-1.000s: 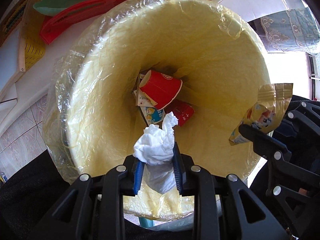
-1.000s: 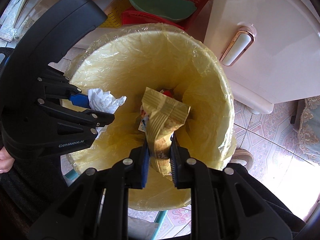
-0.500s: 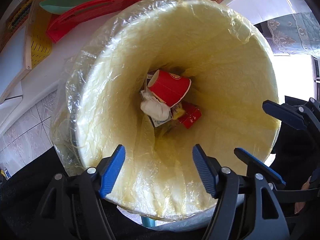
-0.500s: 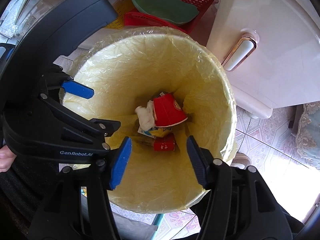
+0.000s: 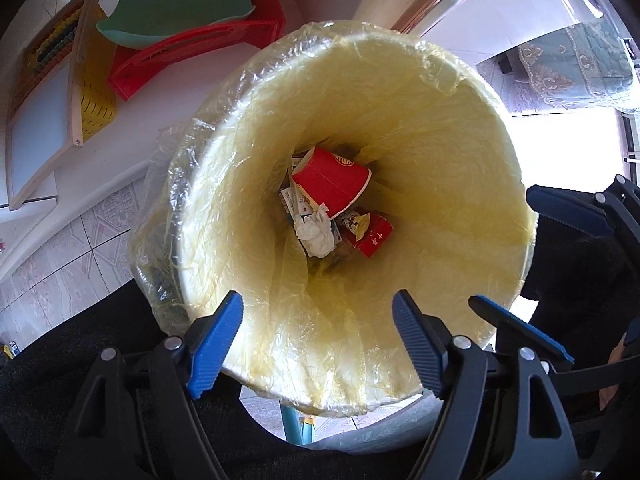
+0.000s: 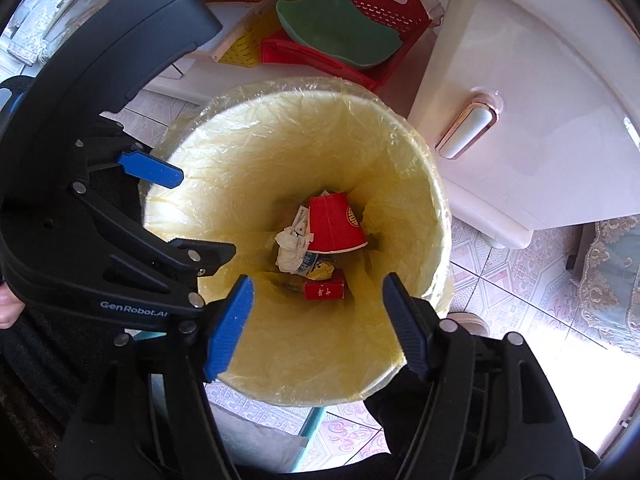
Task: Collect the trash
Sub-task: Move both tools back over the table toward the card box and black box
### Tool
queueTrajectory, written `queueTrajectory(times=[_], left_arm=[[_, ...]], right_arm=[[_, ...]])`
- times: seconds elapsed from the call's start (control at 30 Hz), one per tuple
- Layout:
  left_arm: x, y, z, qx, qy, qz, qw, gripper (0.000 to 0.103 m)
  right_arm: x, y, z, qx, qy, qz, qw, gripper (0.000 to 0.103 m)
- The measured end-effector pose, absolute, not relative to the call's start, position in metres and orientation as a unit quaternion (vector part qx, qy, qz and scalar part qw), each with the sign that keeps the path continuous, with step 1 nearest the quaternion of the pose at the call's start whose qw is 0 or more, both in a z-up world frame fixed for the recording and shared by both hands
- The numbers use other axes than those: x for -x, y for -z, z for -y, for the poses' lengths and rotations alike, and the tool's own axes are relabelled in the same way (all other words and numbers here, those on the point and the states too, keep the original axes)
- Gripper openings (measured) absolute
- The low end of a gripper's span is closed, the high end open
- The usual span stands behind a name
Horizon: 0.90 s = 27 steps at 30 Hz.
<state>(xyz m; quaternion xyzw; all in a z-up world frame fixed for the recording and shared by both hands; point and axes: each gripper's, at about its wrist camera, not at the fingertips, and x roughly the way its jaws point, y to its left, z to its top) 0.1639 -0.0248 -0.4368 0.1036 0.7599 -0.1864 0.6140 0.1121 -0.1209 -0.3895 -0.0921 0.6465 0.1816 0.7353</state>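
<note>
- Left hand-held gripper (image 5: 316,334): blue pads wide apart, jaws opening, nothing btwn them; pointing steeply down into the bin.
- Right hand-held gripper (image 6: 318,322): jaws also opening, empty; pointing straight down over the same bin.
- In the right wrist view the left hand-held gripper's black body sits just left of the right one, its blue pad over the bin rim.
- Round bin w/ crinkled yellow plastic liner (image 5: 420,128): directly below both hand-held grippers; clear liner film folded over the rim.
- Crumpled white tissue wad (image 5: 316,234): at bin bottom, well below the left pads, touching the cup's rim.
- Red paper cup w/ yellow logo (image 5: 330,180): on its side at bin bottom, beyond the tissue.
- Small red box w/ white print (image 6: 324,290): bin bottom, nearest the right hand-held gripper's pads.
- Yellow snack wrapper (image 6: 320,272): partly hidden btwn box and cup.
- Beyond the bin: red plastic perforated basket (image 6: 400,24) holding a green wavy-edged dish (image 6: 336,28).
</note>
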Motion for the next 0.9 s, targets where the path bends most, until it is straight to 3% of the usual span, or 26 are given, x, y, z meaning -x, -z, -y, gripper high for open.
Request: queueTrajectory(times=[0.2, 0.33, 0.4, 0.67, 0.9], left_arm=[[-0.145, 0.363, 0.024, -0.159, 0.233, -0.721, 0.633, 0.079], [-0.137, 0.291, 0.027, -0.231, 0.284, -0.66, 0.656, 0.082], [-0.139, 0.254, 0.029, -0.268, 0.318, -0.624, 0.662, 0.087], [-0.161, 0.144, 0.045, -0.444, 0.388, -0.497, 0.637, 0.09], [-0.191, 0.098, 0.059, -0.511, 0.438, -0.489, 0.554, 0.091]], right_arm=[[-0.102, 0.313, 0.137, 0.099, -0.221, -0.597, 0.765, 0.082], [-0.102, 0.238, 0.152, 0.108, -0.245, -0.535, 0.801, 0.085], [-0.106, 0.2, 0.162, 0.113, -0.269, -0.493, 0.82, 0.096], [-0.145, 0.091, 0.176, 0.232, -0.322, -0.437, 0.808, 0.096], [-0.173, 0.043, 0.179, 0.312, -0.386, -0.417, 0.762, 0.096]])
